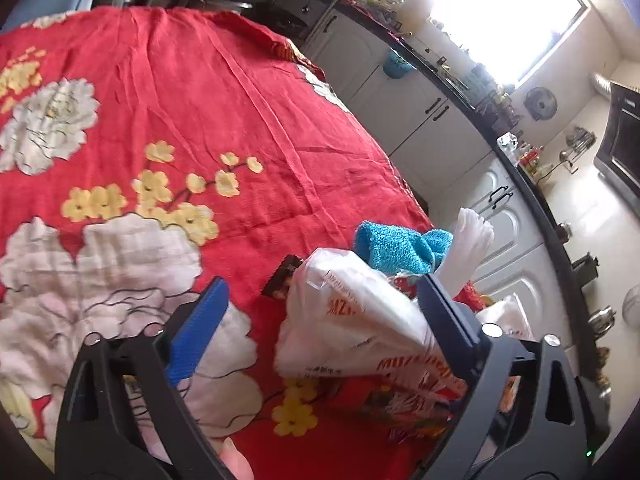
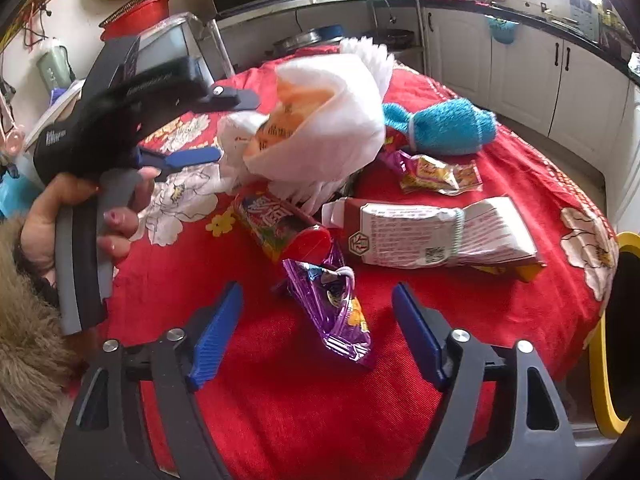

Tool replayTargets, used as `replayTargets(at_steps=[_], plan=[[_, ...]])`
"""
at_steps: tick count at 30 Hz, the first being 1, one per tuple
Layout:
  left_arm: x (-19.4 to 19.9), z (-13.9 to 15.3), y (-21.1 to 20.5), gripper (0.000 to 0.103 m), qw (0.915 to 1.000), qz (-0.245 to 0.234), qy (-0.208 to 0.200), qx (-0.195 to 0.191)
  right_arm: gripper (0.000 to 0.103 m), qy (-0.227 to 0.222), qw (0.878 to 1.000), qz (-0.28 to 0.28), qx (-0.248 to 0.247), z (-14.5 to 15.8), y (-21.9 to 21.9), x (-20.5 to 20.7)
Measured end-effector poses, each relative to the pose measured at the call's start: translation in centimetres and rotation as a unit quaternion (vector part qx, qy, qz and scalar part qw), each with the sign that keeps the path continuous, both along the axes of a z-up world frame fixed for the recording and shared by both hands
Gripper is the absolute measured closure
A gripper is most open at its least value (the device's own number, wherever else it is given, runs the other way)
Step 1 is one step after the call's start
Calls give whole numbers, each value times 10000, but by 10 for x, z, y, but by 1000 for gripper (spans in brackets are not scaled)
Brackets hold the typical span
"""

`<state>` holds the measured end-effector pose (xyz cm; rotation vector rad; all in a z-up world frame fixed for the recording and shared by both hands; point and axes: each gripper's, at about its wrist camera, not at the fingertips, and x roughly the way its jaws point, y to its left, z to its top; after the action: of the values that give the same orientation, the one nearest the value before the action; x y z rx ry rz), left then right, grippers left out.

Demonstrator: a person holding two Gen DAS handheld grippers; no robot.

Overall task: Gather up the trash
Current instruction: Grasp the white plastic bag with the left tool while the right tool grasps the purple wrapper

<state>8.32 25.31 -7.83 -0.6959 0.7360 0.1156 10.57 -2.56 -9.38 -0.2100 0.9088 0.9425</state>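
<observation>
Purple wrapper (image 2: 340,316) lies part-crumpled between the open right hand-held gripper (image 2: 318,336) fingers, untouched.

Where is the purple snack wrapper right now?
In the right wrist view, the purple wrapper lies on the red tablecloth, just ahead of the open right gripper.

The lower part of the white plastic bag (image 1: 360,320) is covered by the right finger of the left gripper (image 1: 324,300) in the left wrist view, and its orange print is cut short there. A dark wrapper (image 1: 282,280) is half hidden behind the bag. In the right wrist view, the contents of the bag are blurred to an orange smear. The red packet (image 2: 280,228) is partly tucked under the bag. The print on the folded white pouch (image 2: 432,236) is too small to be read. A yellow rim (image 2: 604,360) is cut off by the picture's edge.
</observation>
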Motion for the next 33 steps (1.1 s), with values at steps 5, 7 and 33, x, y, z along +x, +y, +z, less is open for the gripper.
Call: replayTargets(at_steps=[5,7,33], plan=[[7,-6,-1,44,9998,5,42,-176,43,-18,10000,35,-82,-5,4,1],[8,-7,-2,56,9999,3,66,-148,52,-32,10000,34,-87,-5,4,2],[-36,42,-17,83,9973,42,-281,680,78,104,9997,-156,123,6,-55,-11]])
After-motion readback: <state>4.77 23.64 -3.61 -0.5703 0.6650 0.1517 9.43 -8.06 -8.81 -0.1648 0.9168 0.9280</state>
